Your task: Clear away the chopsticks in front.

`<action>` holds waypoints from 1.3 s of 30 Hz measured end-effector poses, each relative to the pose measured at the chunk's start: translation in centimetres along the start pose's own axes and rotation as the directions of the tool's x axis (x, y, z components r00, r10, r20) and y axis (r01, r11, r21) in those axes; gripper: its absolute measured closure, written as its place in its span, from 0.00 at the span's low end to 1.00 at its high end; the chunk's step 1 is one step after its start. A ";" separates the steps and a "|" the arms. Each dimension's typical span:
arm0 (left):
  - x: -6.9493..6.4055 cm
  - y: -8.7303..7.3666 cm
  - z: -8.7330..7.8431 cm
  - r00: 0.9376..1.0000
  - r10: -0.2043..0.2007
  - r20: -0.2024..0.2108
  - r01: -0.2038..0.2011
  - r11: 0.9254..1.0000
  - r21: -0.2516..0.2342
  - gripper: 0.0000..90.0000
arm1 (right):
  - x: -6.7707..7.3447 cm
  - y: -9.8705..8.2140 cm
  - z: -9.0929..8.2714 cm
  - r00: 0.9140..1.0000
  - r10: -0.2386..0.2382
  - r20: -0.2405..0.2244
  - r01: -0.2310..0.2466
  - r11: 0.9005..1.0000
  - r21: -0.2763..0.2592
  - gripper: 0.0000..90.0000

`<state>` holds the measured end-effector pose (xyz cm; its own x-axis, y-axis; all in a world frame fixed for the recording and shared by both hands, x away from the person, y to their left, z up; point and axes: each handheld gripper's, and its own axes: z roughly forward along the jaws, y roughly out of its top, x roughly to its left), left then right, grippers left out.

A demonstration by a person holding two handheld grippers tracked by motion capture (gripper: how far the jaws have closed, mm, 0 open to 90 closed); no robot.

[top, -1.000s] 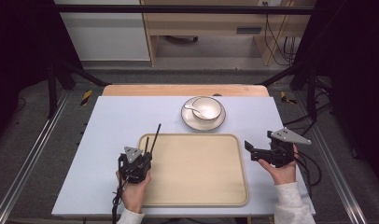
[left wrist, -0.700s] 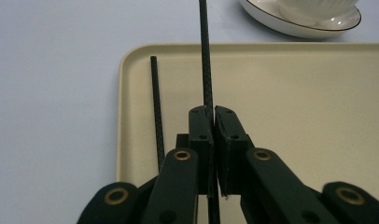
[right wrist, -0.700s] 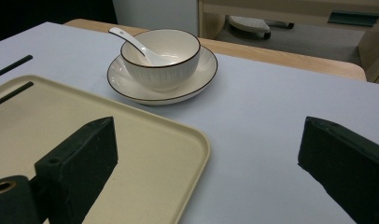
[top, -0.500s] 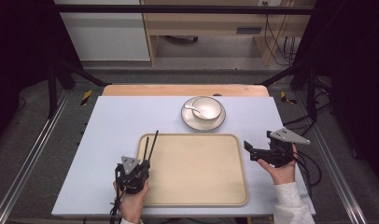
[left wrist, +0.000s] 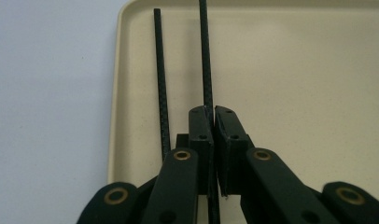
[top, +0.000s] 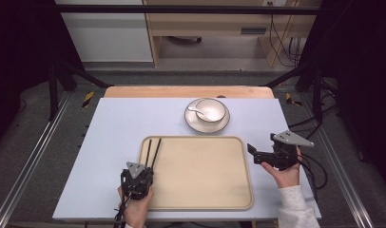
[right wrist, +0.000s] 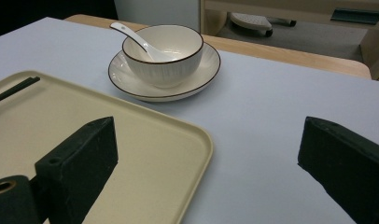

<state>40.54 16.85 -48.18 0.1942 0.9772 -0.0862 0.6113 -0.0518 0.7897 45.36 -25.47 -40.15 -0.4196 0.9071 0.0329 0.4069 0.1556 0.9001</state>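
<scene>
As it retreated, left tool (top: pixel 143 172) apparently drags chopstick (left wrist: pixel 205 56).

Left gripper (top: pixel 138 183) fingers pinched together; right gripper (top: pixel 252 153) fingers spread wide.

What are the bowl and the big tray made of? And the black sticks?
The bowl looks like glazed ceramic: shiny white, fine ribs outside, a dark painted rim. The tray seems to be matte beige plastic, smooth with rounded moulded edges. The chopsticks are black and dull with a faint woven texture, maybe carbon fibre or plastic; I can't be sure.
</scene>
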 end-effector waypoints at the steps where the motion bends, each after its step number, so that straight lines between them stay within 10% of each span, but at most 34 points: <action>1: 0.0 0.0 0.1 1.000 0.001 -0.001 -0.001 1.000 0.003 0.95 | 0.0 0.0 0.0 1.000 0.002 -0.001 -0.002 1.000 0.001 0.06; 20: 0.2 2.0 -0.5 0.997 0.047 0.057 -0.047 0.999 0.002 0.80 | 0.1 -0.1 0.1 1.000 0.008 -0.002 -0.008 1.000 0.004 0.05; 32: 4.1 8.4 -2.3 0.957 0.208 0.204 -0.178 0.972 -0.155 0.38 | -0.1 0.0 -0.2 1.000 0.008 0.001 -0.008 1.000 -0.007 0.04; 39: 7.1 8.5 -1.9 0.953 0.216 0.211 -0.191 0.972 -0.133 0.20 | -0.4 -0.1 -0.4 1.000 0.016 0.007 -0.016 1.000 -0.009 0.04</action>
<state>45.67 23.73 -40.90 0.4794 0.8767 -0.0394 0.4551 -0.2100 0.8653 45.18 -26.02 -40.10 -0.4076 0.9121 0.0440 0.4059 0.1378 0.9035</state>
